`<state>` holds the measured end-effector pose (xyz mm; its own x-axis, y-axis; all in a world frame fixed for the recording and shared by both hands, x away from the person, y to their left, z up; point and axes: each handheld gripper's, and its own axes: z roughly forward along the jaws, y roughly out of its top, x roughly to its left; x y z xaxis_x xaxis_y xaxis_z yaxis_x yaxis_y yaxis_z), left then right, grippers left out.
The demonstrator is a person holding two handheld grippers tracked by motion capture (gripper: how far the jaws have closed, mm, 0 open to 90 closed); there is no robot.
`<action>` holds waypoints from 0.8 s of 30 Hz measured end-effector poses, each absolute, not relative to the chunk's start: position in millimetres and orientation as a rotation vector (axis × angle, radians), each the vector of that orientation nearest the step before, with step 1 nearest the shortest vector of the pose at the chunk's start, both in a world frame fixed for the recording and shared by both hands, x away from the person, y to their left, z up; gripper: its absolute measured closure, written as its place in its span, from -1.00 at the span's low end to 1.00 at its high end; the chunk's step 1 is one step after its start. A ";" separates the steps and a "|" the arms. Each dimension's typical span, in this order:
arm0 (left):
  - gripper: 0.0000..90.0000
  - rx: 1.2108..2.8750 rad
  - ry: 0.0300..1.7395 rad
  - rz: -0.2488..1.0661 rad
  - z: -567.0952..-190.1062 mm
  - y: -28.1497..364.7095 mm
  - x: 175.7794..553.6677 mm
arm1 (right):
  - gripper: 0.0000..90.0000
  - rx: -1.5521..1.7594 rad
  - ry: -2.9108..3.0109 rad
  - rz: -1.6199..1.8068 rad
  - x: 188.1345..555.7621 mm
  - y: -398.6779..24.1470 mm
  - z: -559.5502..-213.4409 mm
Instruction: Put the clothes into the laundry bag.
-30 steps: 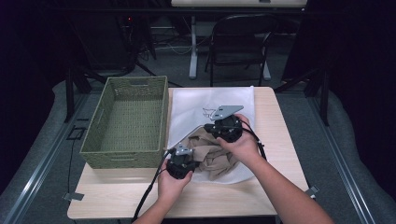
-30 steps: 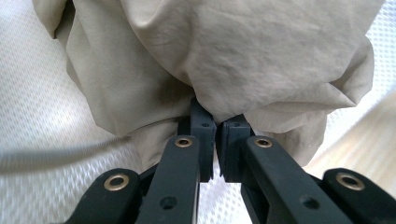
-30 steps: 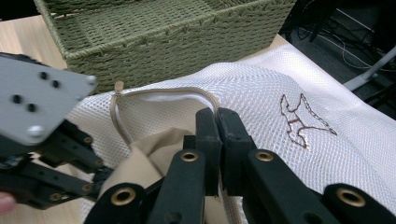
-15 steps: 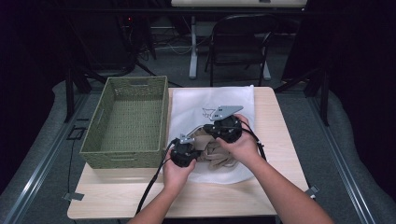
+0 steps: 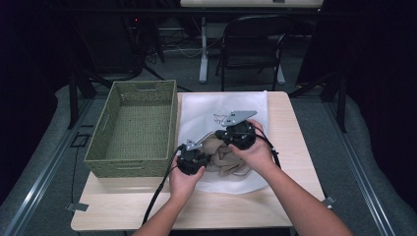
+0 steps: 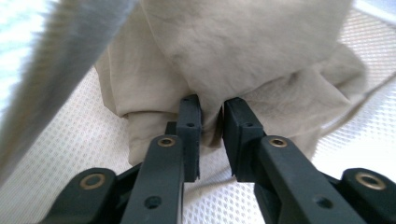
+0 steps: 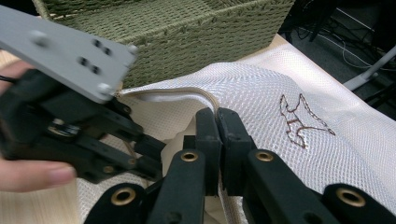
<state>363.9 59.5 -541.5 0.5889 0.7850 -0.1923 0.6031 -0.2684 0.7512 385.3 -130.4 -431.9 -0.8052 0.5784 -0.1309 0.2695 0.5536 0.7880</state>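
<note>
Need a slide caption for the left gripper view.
Left gripper, fingers just opening, at a fold of beige cloth on white mesh bag.

The right hand-held gripper [image 7: 217, 116], jaws closed, pinches the zippered edge of the white mesh bag [image 7: 261, 88], with the left hand-held gripper [image 7: 144, 156] beside it and the green woven basket [image 7: 187, 32] behind.

black 2-jaw grippers [image 5: 191, 158], brass rivets, grey plates

Beige cloth [image 6: 243, 51], white mesh bag [image 7: 261, 88], olive-green woven basket [image 5: 133, 128].
</note>
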 end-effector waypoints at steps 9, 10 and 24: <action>0.54 1.977 1.065 0.247 -530.9 66.7 342.8 | 0.95 0.693 2.414 1.127 384.3 -129.9 -431.6; 0.54 1.979 1.060 0.232 -530.5 66.9 341.3 | 0.95 0.692 2.414 1.128 384.2 -129.9 -431.5; 0.30 1.999 1.003 0.118 -545.2 44.5 322.8 | 0.95 0.694 2.416 1.132 383.6 -131.2 -434.3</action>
